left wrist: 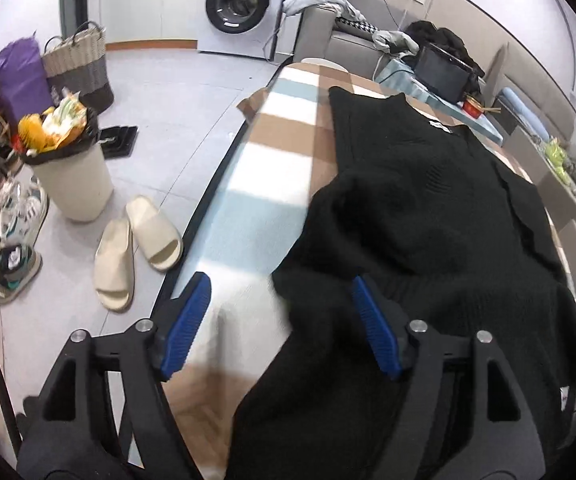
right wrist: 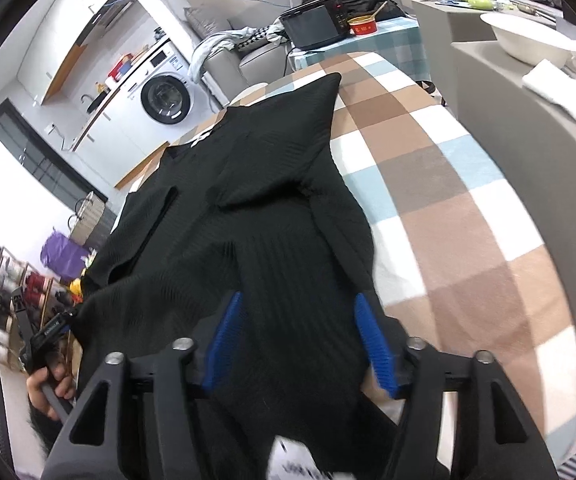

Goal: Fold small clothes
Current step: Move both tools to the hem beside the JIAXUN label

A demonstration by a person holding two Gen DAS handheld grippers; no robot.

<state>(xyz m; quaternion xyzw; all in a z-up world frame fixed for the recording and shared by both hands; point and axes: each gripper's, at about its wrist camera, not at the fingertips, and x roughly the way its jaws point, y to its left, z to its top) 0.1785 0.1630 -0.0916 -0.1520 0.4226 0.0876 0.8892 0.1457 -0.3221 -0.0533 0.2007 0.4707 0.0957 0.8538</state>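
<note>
A black knit sweater (left wrist: 427, 208) lies along a checked blanket (left wrist: 272, 160) on the table, collar and white label at the far end. My left gripper (left wrist: 280, 284) is open over the sweater's near left edge; its right finger is over the knit, its left finger over bare blanket. In the right wrist view the sweater (right wrist: 272, 184) has one sleeve folded across the body. My right gripper (right wrist: 299, 299) stands open with the near hem bunched between its blue pads (right wrist: 371, 340), which do not press on it. A hand holds the left gripper (right wrist: 48, 332) at the sweater's left corner.
The table's left edge (left wrist: 208, 208) drops to a floor with cream slippers (left wrist: 136, 244), a full bin (left wrist: 68, 168), shoes and a woven basket (left wrist: 80, 64). Beyond the table stand a washing machine (left wrist: 240, 4), a sofa, a black box (right wrist: 311, 24) and a red bowl (right wrist: 361, 26). A grey counter (right wrist: 527, 128) with a white basin is at right.
</note>
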